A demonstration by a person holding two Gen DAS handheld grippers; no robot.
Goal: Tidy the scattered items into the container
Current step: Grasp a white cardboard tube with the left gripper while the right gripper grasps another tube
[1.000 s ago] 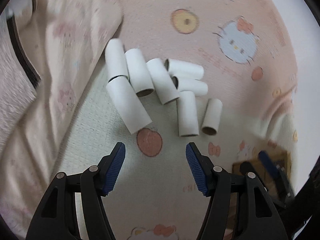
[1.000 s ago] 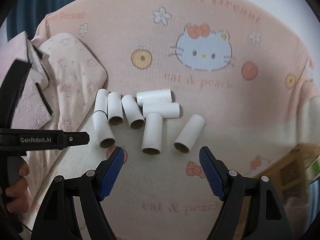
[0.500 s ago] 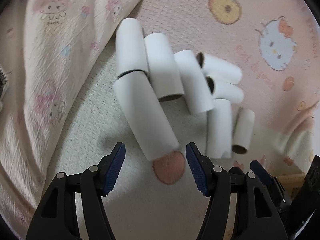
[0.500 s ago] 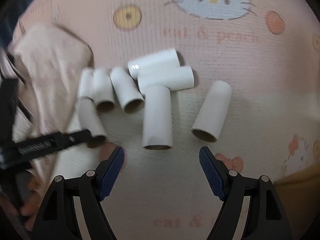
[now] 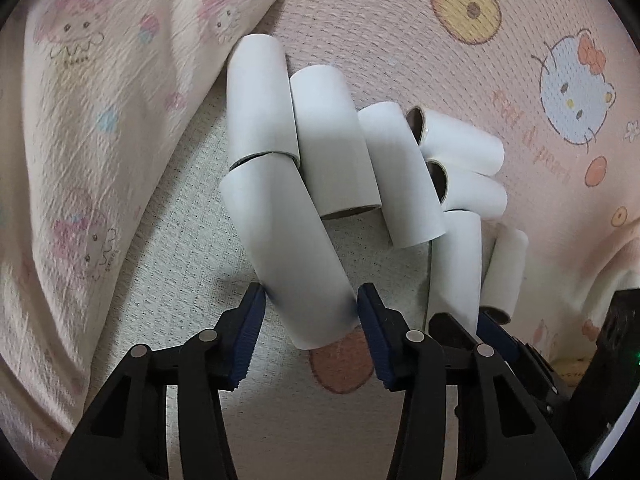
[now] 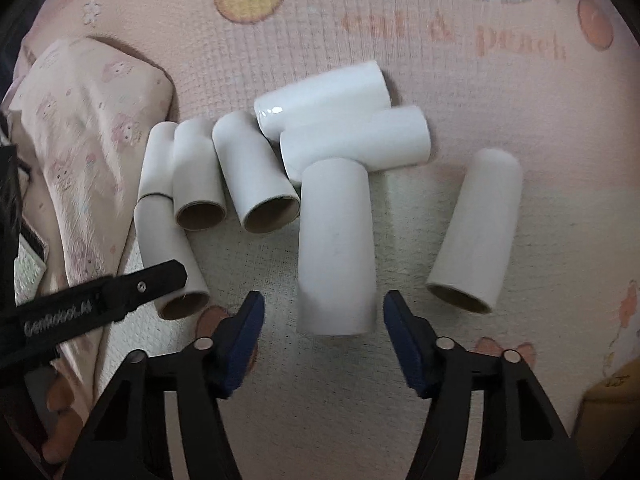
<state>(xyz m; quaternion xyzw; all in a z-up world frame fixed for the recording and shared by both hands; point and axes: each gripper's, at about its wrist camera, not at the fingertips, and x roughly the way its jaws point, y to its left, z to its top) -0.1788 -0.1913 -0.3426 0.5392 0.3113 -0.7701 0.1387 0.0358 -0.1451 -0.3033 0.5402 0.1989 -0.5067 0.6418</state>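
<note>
Several white cardboard tubes lie in a cluster on a pink cartoon-print mat [image 5: 360,40]. My left gripper [image 5: 311,312] has its jaws around the near end of the leftmost front tube [image 5: 288,248], narrowed close to its sides; whether the pads touch it I cannot tell. My right gripper [image 6: 324,320] is open with its jaws on either side of the near end of an upright-lying tube [image 6: 336,244], not touching it. Another tube [image 6: 476,228] lies apart to the right. The left gripper's finger [image 6: 104,296] shows in the right wrist view over the leftmost tube [image 6: 168,256].
A folded pink printed blanket [image 5: 100,120] lies along the left of the tubes, also in the right wrist view [image 6: 80,128]. A brown cardboard edge [image 6: 612,400] shows at the lower right. The right gripper [image 5: 492,328] sits beside my left one.
Both grippers moved forward and down to the tubes. The left jaws narrowed around the front left tube. The right jaws narrowed a little around the middle tube's end.
</note>
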